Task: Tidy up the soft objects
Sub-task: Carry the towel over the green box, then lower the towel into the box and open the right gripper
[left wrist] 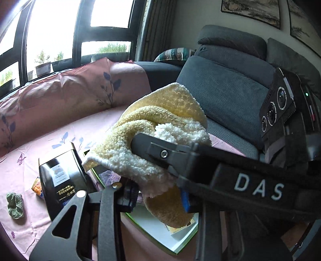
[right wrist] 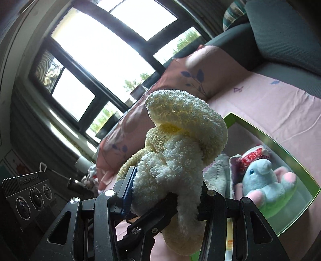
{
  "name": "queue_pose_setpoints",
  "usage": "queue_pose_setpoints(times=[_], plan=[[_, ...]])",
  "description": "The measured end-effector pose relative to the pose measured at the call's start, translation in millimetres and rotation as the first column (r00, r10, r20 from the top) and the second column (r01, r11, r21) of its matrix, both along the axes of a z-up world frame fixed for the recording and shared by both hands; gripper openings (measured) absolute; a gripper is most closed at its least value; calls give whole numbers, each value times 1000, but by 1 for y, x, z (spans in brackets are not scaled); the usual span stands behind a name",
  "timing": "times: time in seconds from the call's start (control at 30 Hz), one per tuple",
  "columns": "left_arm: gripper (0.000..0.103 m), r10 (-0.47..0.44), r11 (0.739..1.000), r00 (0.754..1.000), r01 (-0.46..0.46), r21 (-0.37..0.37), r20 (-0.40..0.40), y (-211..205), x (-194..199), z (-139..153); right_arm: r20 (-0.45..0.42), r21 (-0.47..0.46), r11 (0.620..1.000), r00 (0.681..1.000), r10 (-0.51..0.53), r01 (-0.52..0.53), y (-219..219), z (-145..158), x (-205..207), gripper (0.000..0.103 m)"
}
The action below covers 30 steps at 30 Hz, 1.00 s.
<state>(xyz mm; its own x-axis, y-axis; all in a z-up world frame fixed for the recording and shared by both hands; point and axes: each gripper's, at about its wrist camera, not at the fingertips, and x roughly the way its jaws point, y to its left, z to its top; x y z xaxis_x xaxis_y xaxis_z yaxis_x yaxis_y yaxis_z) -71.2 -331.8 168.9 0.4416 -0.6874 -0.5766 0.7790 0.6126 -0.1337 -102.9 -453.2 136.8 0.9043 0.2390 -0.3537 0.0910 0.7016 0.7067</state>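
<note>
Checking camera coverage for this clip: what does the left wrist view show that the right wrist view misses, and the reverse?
Left wrist only: a black box, a small green lump on the pink sheet, and framed pictures on the wall.

Right wrist only: a blue and pink plush elephant lying inside the green-edged box.

Both: the cream fleece cloth, gripped by both the left gripper and the right gripper, the pink sheet, the grey sofa cushions and the window.

I am reading "DAS" in white letters on the right gripper (left wrist: 258,188) body. The camera module (right wrist: 30,192) carries faint lettering, and the black box (left wrist: 62,176) gold print, both illegible.
</note>
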Motion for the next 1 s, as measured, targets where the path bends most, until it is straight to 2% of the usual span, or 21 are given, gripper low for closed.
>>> queue_pose_setpoints(times=[0.23,0.4,0.53,0.63,0.77,0.87,0.93,1.0], plan=[[32,28,995,992,-16,100,-124,-43,21,-30,-90,65,995,993,-71,77,-34,-31,3,50],[30,69,984,986,-42,173,-150,-62,29,-50,-155,85,991,984,-93,107,-48,-49,3,50],[31,89,978,970,-43,203,-226,-71,38,-70,-259,46,987,956,-138,155,-55,-59,2,50],[31,117,976,960,-64,207,-254,-73,46,-78,-283,55,985,949,-140,162,-60,-65,-1,50],[33,135,973,959,-80,218,-251,-75,46,-81,-307,47,984,940,-148,171,-62,-67,-4,50],[39,139,971,964,-87,222,-228,-74,41,-76,-307,32,984,938,-158,177,-61,-62,-8,50],[47,147,969,967,-98,226,-208,-70,35,-71,-306,14,983,937,-168,181,-60,-57,-10,56],[59,146,972,968,-102,211,-203,-63,32,-64,-295,-7,981,937,-186,193,-58,-51,-16,61]])
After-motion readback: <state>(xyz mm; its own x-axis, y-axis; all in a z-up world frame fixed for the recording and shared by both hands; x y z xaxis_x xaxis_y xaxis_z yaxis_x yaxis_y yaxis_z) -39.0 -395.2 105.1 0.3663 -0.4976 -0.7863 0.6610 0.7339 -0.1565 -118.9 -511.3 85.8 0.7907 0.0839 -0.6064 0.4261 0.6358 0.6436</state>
